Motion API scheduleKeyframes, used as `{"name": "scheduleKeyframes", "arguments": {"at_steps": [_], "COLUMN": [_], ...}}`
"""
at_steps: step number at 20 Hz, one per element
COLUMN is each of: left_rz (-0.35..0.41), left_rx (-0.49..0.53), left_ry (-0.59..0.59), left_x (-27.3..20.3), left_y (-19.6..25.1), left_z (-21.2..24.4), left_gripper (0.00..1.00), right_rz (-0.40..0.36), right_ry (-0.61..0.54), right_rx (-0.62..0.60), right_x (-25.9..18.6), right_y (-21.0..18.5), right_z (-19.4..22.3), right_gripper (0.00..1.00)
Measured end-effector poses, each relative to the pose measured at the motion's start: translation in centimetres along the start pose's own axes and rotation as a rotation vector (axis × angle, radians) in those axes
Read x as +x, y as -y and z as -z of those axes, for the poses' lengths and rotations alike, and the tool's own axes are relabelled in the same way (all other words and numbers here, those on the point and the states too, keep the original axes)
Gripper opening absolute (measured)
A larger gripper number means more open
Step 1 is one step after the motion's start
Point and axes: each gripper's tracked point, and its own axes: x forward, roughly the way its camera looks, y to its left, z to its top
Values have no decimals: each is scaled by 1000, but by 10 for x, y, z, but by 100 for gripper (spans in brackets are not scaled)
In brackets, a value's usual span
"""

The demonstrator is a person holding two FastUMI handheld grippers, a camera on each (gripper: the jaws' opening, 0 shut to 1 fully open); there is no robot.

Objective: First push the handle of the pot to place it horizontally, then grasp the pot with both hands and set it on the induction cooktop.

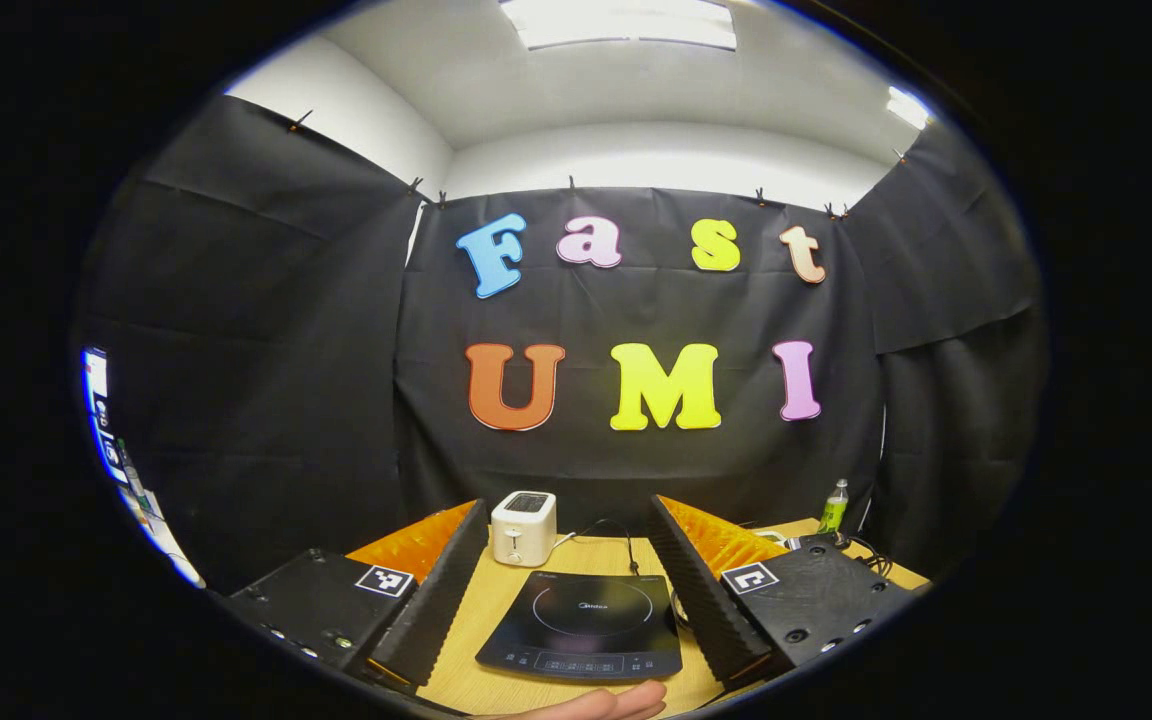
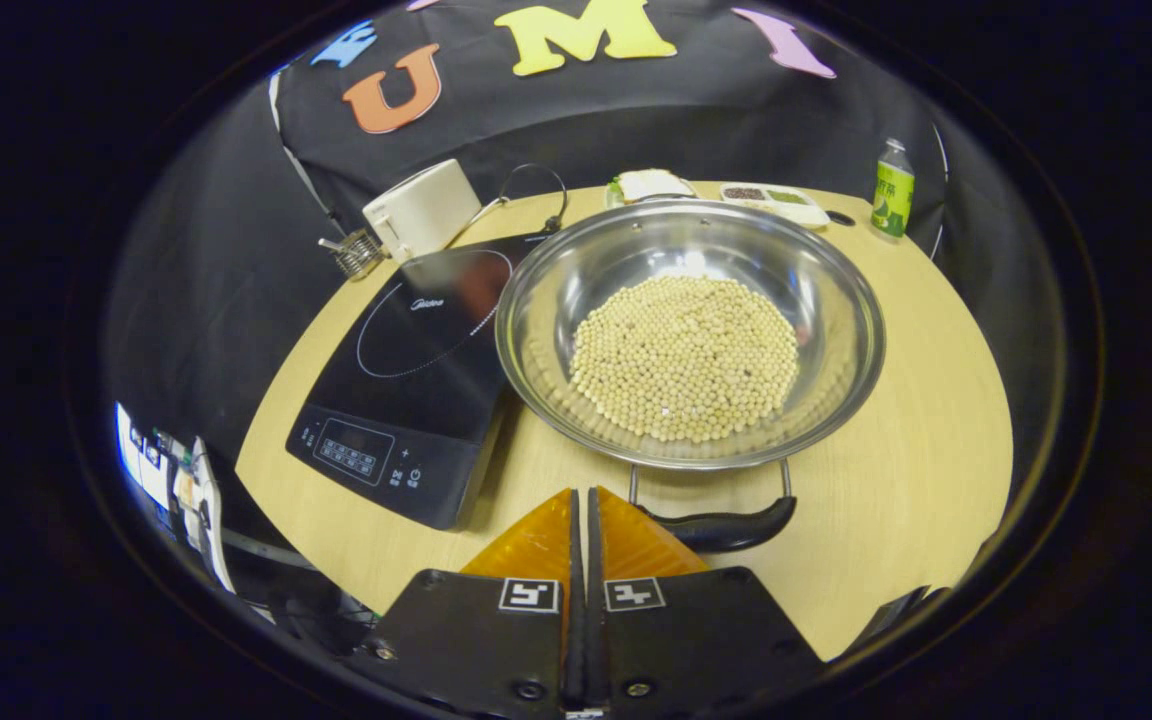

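Pot (image 2: 688,335): centre of the right gripper view, full of pale beans (image 2: 684,358), resting on the wooden surface (image 2: 921,470) with its left rim touching or overlapping the induction cooktop (image 2: 414,375).
Handle (image 2: 726,527): bottom centre, lying across just past your right fingertips.
Right hand-held gripper (image 2: 582,512): your fingers are pressed together, holding nothing.
Left hand-held gripper (image 1: 568,560): your fingers are spread wide, cooktop (image 1: 582,625) between them at lower centre.
Risk: push the handle hard or off-centre and you may swing the whole pot, spilling beans.
Risk: lift unevenly with two grippers and the shallow pot tips.
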Motion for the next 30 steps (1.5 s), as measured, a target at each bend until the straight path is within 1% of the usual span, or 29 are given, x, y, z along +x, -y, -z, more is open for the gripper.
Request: {"name": "scheduleKeyframes", "arguments": {"at_steps": [1,2,3,10,11,13,14,15,16,17,18,20,21,22,23,24,25,26,30], "left_rz": [3,5,6,8,9,11,13,18,21,23,23,30,33,33,33,34,35,36,35], "left_rx": [2,3,3,-5,-6,-6,-4,-1,2,3,-1,-4,-2,0,1,3,4,5,3], "left_ry": [0,-2,-5,-11,-11,-12,-11,-11,-11,-11,-12,-15,-15,-15,-15,-17,-20,-20,-25], "left_x": [1,1,1,3,3,4,4,4,4,5,6,6,6,6,7,8,10,9,13], "left_y": [1,2,2,5,5,6,7,8,9,10,10,13,14,14,15,16,17,18,21], "left_z": [0,0,1,2,2,1,1,2,1,1,0,0,0,0,1,2,3,3,7], "left_gripper": [96,96,96,96,96,96,96,96,96,96,96,96,96,96,96,96,96,96,96], "right_rz": [3,6,9,24,27,35,39,42,42,42,42,38,42,48,54,59,62,63,80], "right_ry": [1,2,3,-1,0,2,3,5,6,7,9,16,19,23,25,27,29,32,40], "right_rx": [-2,-2,0,-25,-34,-45,-47,-49,-52,-59,-64,-68,-74,-80,-86,-91,-89,-89,-97], "right_x": [-1,-2,-2,-4,-5,-6,-7,-8,-9,-9,-10,-11,-12,-12,-13,-14,-15,-16,-17], "right_y": [3,6,8,27,31,37,40,43,46,49,52,58,62,66,70,74,78,80,92], "right_z": [0,0,1,5,5,5,5,4,4,4,4,3,3,2,2,1,1,0,-2], "right_gripper": [0,0,4,3,0,0,4,4,0,0,4,4,0,4,4,0,0,4,4]}}
